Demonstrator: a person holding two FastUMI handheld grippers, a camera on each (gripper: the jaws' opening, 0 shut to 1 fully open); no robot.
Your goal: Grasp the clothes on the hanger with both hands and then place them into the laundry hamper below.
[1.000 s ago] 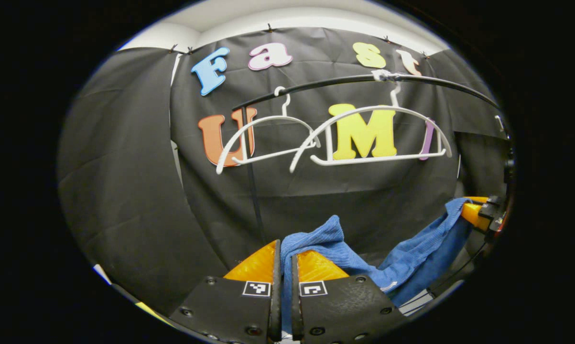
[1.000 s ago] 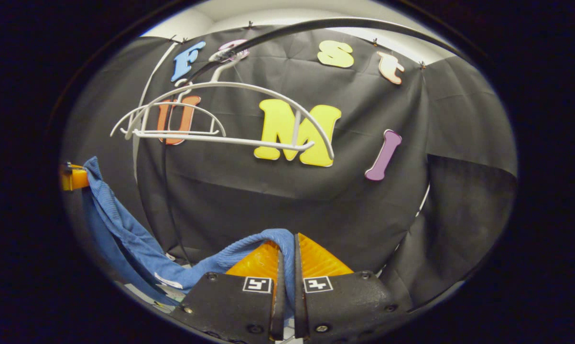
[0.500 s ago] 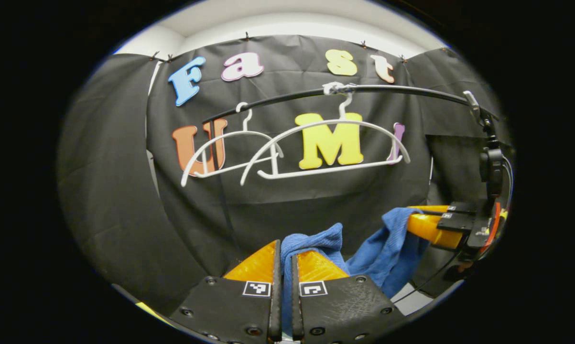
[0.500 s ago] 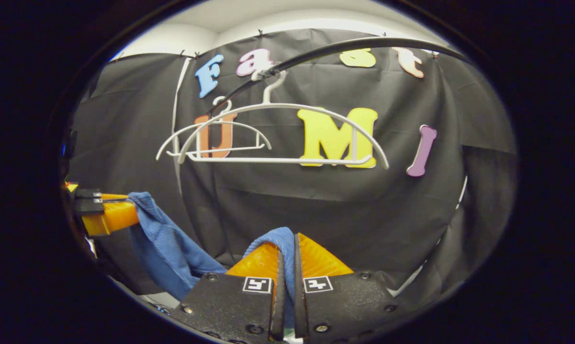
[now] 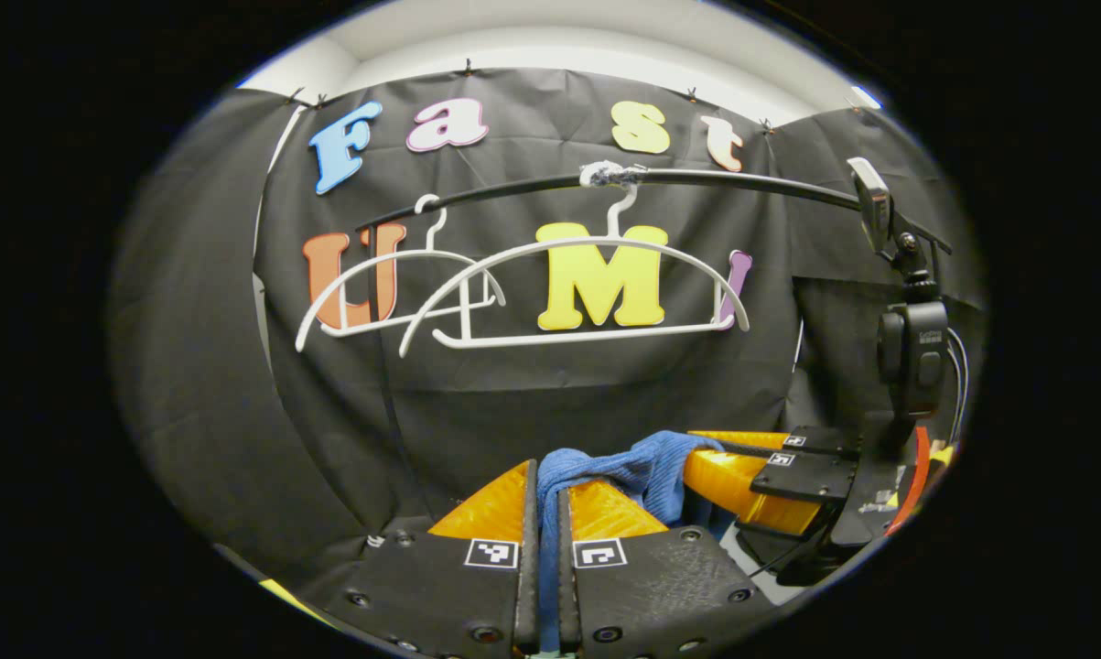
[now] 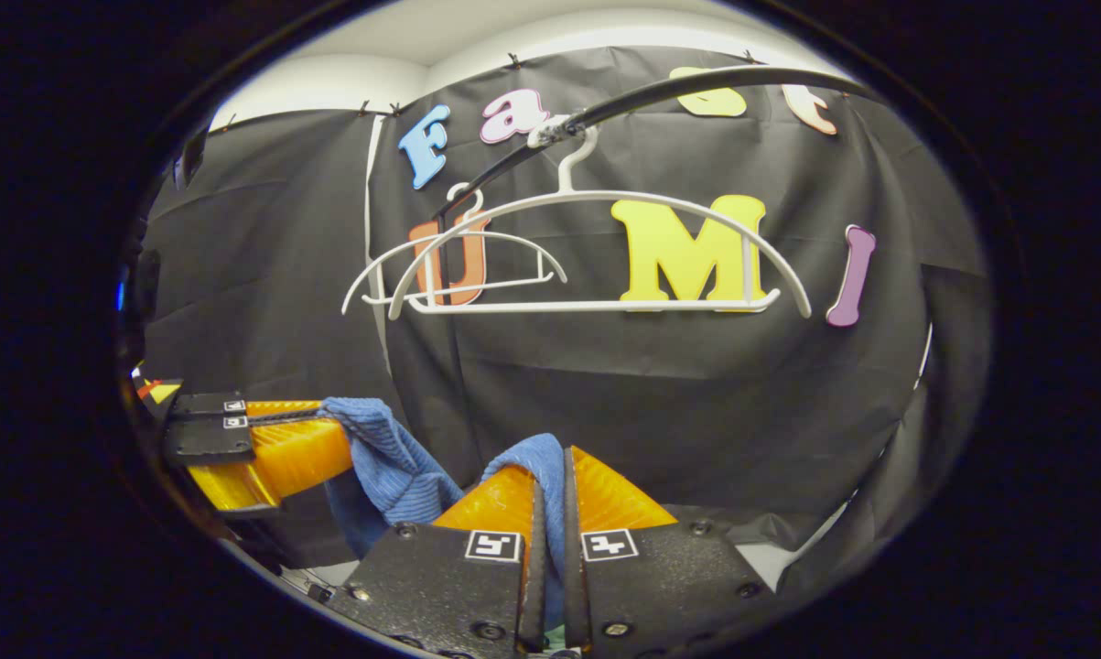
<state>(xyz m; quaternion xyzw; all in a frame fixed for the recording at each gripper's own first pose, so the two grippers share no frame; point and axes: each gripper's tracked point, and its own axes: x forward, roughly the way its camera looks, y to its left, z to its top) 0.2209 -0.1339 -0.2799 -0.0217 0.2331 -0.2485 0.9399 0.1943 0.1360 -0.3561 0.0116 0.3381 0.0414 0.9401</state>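
A blue knitted garment [image 5: 637, 467] hangs bunched between my two grippers, off the hangers. My left gripper [image 5: 547, 480] is shut on one end of it, with blue cloth squeezed between its orange fingers. My right gripper [image 6: 550, 467] is shut on the other end [image 6: 394, 458]. In the left gripper view the right gripper [image 5: 696, 453] comes in from the right, close by. In the right gripper view the left gripper [image 6: 335, 430] reaches in from the left. Two bare white hangers [image 5: 568, 293] [image 6: 596, 256] hang on the black rail [image 5: 696, 176] above.
The black rail [image 6: 687, 84] curves overhead with the smaller white hanger [image 5: 385, 293] at its left end. A camera on a stalk [image 5: 912, 343] rides above the right gripper. A pale floor strip [image 6: 770, 572] shows low down.
Both grippers have drawn close together, so the blue garment, earlier stretched in a long sag between them, now bunches up short. The hangers sit lower and more central in both views.
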